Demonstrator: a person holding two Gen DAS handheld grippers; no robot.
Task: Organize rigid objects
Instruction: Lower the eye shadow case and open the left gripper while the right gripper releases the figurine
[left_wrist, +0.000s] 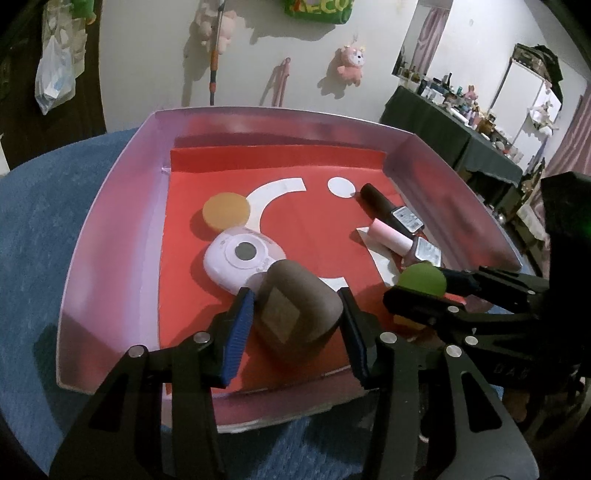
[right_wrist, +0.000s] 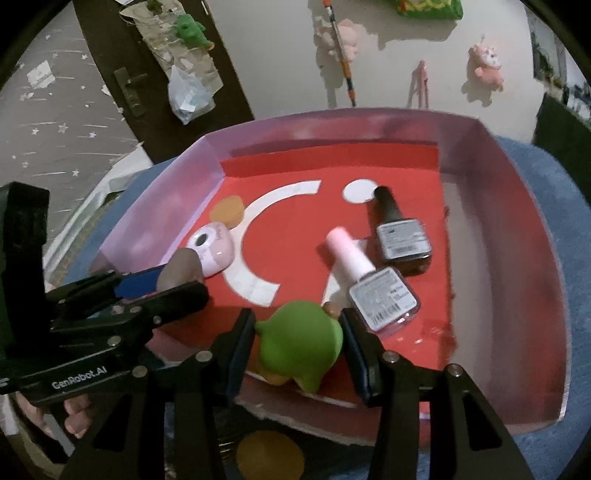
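Blue cloth-covered surface carries 1 wide pink tray with a red liner marked by white cut-out shapes.

Left tool reaches in over the tray's near edge. Its jaws sit on either side of a brown rounded case with a pale square patch on top. The right jaw touches the case; the blue pad of the left jaw is close against it, and contact on that side cannot be confirmed. The case's near end sits low on the liner.

Right tool is at the near right of the tray, clamped on a green rounded toy that fills the gap between both jaws.

White oval case with a grey round centre lies just beyond the brown case, touching it or nearly so.

2 nail polish bottles lie on their sides at the right: the pink-capped bottle nearer, the dark-capped bottle farther, close together.

Orange disc rests at the far left of the liner, just beyond the white oval case.
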